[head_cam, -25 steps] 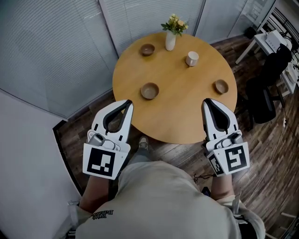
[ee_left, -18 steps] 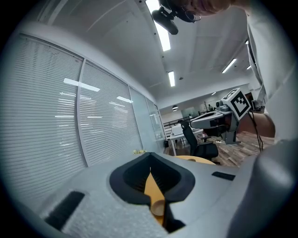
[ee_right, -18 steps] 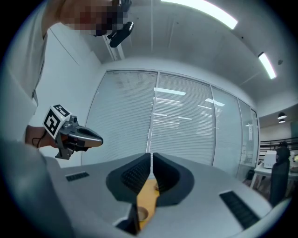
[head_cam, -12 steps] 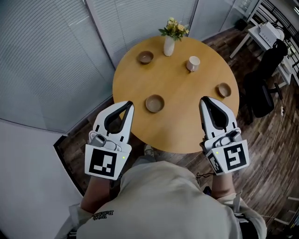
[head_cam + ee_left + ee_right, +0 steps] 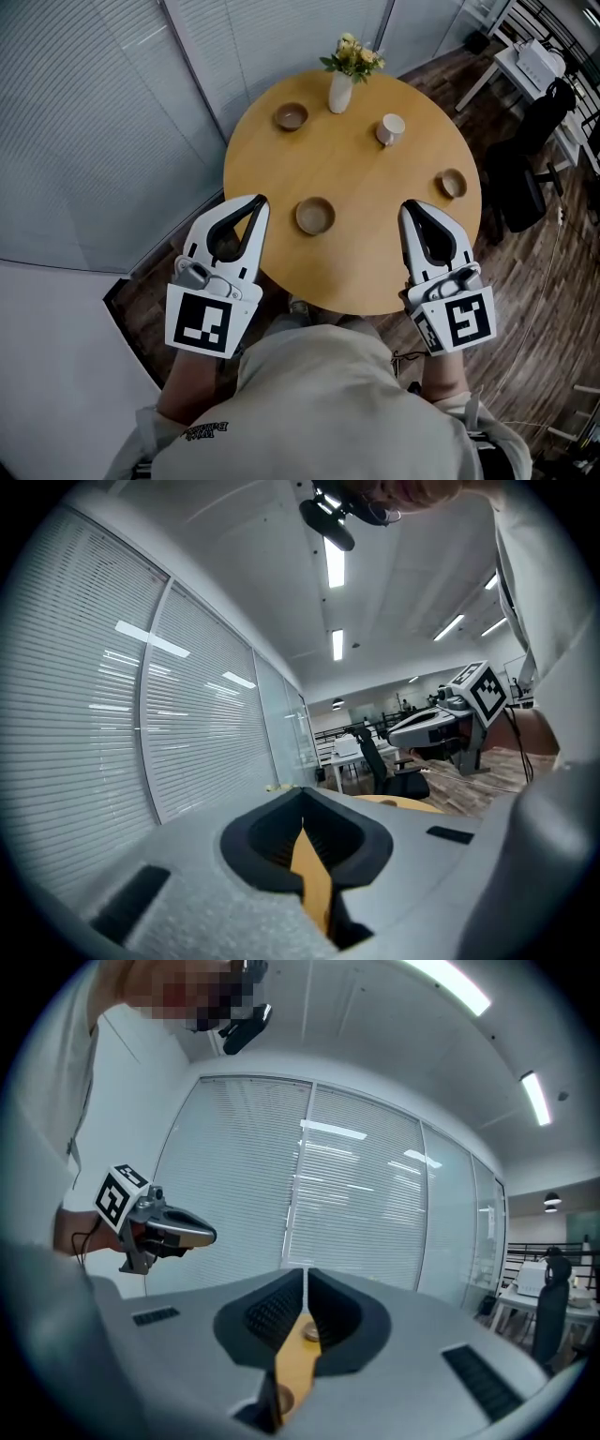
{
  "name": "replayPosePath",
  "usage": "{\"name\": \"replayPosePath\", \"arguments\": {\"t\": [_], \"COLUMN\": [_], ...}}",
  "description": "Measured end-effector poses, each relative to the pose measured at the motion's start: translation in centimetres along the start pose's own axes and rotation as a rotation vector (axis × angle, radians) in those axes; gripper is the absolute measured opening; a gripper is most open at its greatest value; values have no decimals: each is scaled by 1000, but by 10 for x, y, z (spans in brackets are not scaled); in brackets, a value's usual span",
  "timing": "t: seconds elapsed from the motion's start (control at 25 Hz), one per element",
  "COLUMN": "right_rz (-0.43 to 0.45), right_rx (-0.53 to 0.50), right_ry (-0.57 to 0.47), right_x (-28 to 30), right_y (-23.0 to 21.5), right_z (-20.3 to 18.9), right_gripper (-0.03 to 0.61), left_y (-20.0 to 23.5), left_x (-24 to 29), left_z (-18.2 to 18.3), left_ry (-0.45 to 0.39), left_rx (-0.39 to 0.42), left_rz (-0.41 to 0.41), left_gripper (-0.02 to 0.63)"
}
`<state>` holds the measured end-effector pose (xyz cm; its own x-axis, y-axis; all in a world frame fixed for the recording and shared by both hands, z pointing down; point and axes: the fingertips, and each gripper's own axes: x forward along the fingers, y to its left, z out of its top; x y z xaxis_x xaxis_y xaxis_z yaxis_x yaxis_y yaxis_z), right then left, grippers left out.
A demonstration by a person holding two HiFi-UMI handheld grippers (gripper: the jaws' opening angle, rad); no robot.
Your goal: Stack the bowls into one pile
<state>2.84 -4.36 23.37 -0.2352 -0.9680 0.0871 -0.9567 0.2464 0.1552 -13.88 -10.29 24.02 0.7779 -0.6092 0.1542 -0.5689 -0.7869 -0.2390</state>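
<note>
The white left gripper (image 5: pixel 257 201) and white right gripper (image 5: pixel 407 206) hung closed and empty at the near edge of the round wooden table (image 5: pixel 366 248). Small brown bowls sat apart: one bowl (image 5: pixel 314 216) near that edge, a second bowl (image 5: pixel 291 116) by the far-left edge, a third bowl (image 5: pixel 453 183) at the right edge

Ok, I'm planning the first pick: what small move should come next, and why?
Probably open the left gripper and ease it toward the nearest small brown bowl: that gripper and the right gripper are shut and empty at the round wooden table's near edge, and no bowls are stacked yet.
</note>
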Motion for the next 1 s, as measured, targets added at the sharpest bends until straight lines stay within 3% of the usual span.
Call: {"name": "replayPosePath", "arguments": {"t": [0.2, 0.56, 1.0], "right_rz": [16, 49, 15], "right_rx": [9, 44, 90], "right_ry": [4, -7, 3], "right_x": [9, 12, 4], "right_y": [-11, -48, -87], "right_z": [-6, -14, -24], "right_gripper": [37, 36, 37], "left_y": [-3, -6, -39], "left_x": [12, 28, 69], "left_z": [-4, -3, 6], "left_ry": [18, 70, 60], "left_rx": [-1, -18, -20], "left_rz": [-2, 67, 12], "left_gripper": [21, 21, 21]}}
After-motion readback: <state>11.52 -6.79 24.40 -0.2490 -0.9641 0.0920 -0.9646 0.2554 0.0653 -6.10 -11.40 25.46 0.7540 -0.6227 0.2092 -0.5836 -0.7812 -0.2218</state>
